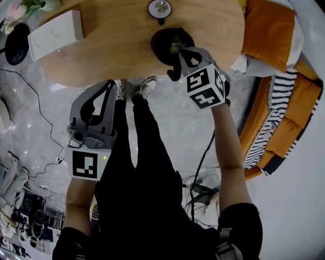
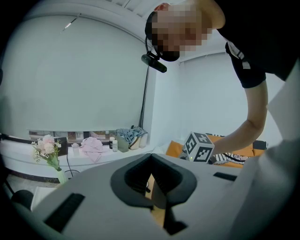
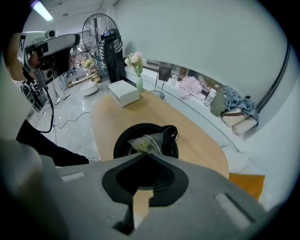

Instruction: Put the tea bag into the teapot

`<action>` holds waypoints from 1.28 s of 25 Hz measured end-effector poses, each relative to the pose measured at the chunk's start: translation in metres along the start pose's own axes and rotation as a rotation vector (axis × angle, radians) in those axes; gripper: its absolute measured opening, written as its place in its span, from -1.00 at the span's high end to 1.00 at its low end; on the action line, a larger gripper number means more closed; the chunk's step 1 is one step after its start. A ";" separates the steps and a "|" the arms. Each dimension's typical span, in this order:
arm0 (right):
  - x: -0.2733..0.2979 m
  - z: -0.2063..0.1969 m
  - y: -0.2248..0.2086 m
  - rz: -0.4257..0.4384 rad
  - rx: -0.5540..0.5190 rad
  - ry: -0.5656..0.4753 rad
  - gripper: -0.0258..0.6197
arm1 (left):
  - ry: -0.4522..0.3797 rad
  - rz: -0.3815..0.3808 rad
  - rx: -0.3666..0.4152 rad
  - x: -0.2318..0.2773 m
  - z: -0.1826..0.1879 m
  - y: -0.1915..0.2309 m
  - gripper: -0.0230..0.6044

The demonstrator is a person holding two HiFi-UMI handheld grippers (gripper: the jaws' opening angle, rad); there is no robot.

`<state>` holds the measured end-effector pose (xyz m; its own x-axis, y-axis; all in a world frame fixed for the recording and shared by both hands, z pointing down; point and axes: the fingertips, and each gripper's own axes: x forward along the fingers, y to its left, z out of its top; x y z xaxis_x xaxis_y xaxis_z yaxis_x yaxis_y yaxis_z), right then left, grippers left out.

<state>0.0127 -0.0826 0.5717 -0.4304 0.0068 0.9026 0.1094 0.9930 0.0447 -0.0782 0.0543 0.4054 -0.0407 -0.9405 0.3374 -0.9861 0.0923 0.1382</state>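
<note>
Near the top centre of the head view, the black teapot (image 1: 170, 43) stands on the wooden tabletop (image 1: 117, 45), close to the edge nearest me. My right tongs (image 1: 177, 51) are clenched over its mouth. In the right gripper view, the tongs (image 3: 147, 155) pinch the tea bag (image 3: 145, 143) at their tips. The bag and its string jut out above the dark opening of the teapot (image 3: 123, 140), and I cannot tell whether it touches the rim.

A round lid (image 1: 160, 8) with a shiny knob lies just beyond the pot at the frame's top. Bare wood runs left from there to a white box (image 1: 56, 28) in the upper left corner.

My left tongs (image 1: 109, 84) hang at lower left, off the tabletop and over the floor. In their own view they (image 2: 151, 157) are closed with nothing between them.
</note>
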 end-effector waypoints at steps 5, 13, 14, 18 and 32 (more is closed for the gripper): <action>0.008 0.002 0.001 0.015 -0.038 0.040 0.91 | 0.003 0.004 -0.008 -0.001 -0.003 0.002 0.90; 0.010 0.003 0.002 0.046 -0.053 0.068 0.91 | 0.003 0.005 -0.012 0.000 -0.004 0.003 0.90; 0.009 0.003 0.002 0.050 -0.050 0.062 0.91 | 0.001 0.004 -0.011 0.000 -0.004 0.003 0.90; 0.004 0.002 0.004 0.070 -0.029 0.050 0.91 | 0.003 -0.002 -0.015 0.001 -0.005 0.003 0.90; -0.003 0.017 0.000 0.066 0.016 -0.004 0.83 | 0.015 -0.017 -0.016 0.006 -0.007 0.002 0.90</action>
<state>-0.0010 -0.0808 0.5622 -0.4266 0.0730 0.9015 0.1232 0.9921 -0.0220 -0.0792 0.0512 0.4147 -0.0212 -0.9370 0.3486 -0.9839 0.0814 0.1589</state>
